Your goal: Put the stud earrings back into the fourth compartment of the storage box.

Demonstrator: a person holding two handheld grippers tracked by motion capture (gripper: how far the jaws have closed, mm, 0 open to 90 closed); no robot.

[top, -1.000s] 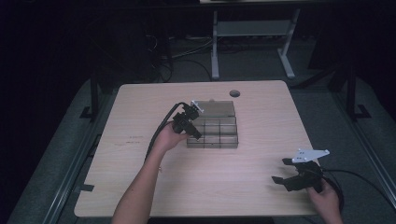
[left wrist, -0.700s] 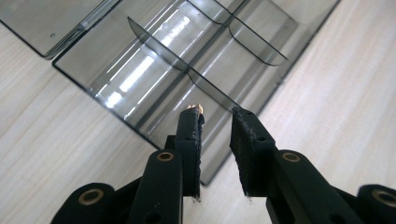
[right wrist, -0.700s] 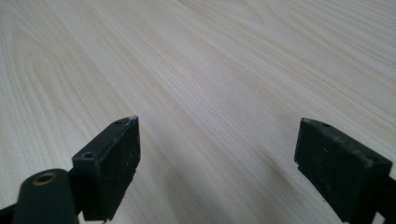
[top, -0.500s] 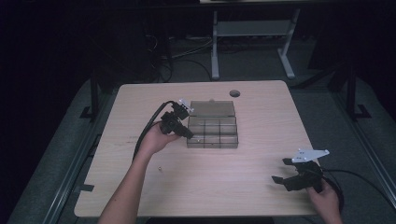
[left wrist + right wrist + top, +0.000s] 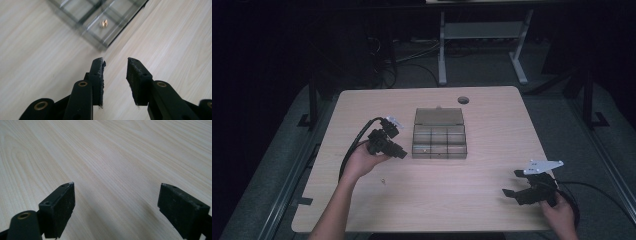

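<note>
The compartment box point(image 5: 439, 140) lies on the table point(image 5: 492, 125), a little behind its middle, its open lid point(image 5: 439, 116) lying flat behind it. A round hole point(image 5: 463, 100) in the table sits behind and right of the box, near the far edge. The left gripper point(image 5: 403, 153) is just left of the box's front left corner, jaws pointing toward it. A small object point(image 5: 383, 180) lies on the table in front and left of the box. The right gripper point(image 5: 514, 183) is well in front and right of the box, near the table's front right corner. In the left gripper view, a small round piece point(image 5: 104, 23) lies in one compartment of the box
</note>
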